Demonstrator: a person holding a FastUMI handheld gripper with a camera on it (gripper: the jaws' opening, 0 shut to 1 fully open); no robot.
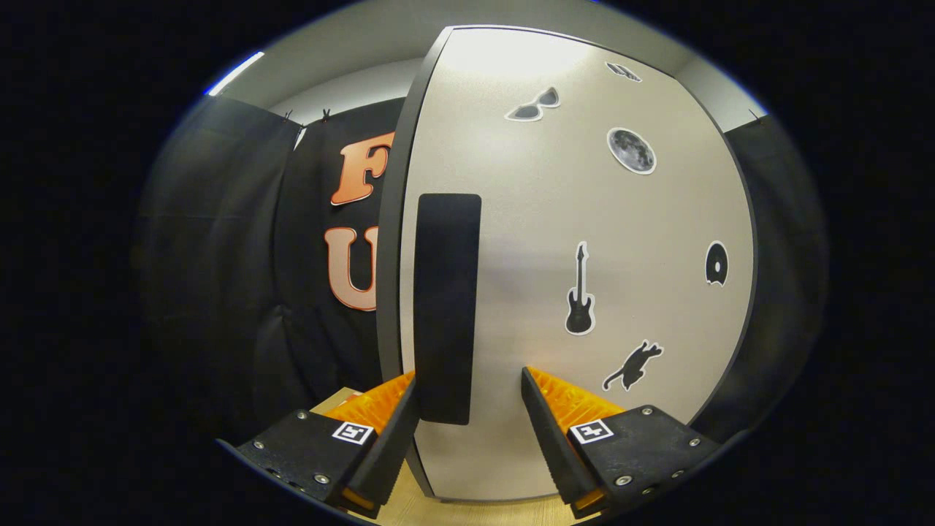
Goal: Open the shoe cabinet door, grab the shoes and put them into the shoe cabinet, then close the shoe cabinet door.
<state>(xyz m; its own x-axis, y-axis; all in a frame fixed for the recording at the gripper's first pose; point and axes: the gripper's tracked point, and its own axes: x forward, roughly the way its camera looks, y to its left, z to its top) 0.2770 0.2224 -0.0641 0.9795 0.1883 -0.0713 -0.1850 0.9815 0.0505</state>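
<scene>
Gripper (467,391) fingers spread wide, straddling the lower end of the dark vertical handle (447,307) on the shoe cabinet door (526,234), gripping nothing; contact unclear. Door looks closed, its pale face carrying guitar (580,292), moon (632,150) and cat (632,365) stickers.

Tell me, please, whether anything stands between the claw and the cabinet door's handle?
Nothing visible does. The handle on the door sits between the open fingers of the claw, its lower end level with the fingertips; whether the left finger touches it is unclear.
</scene>
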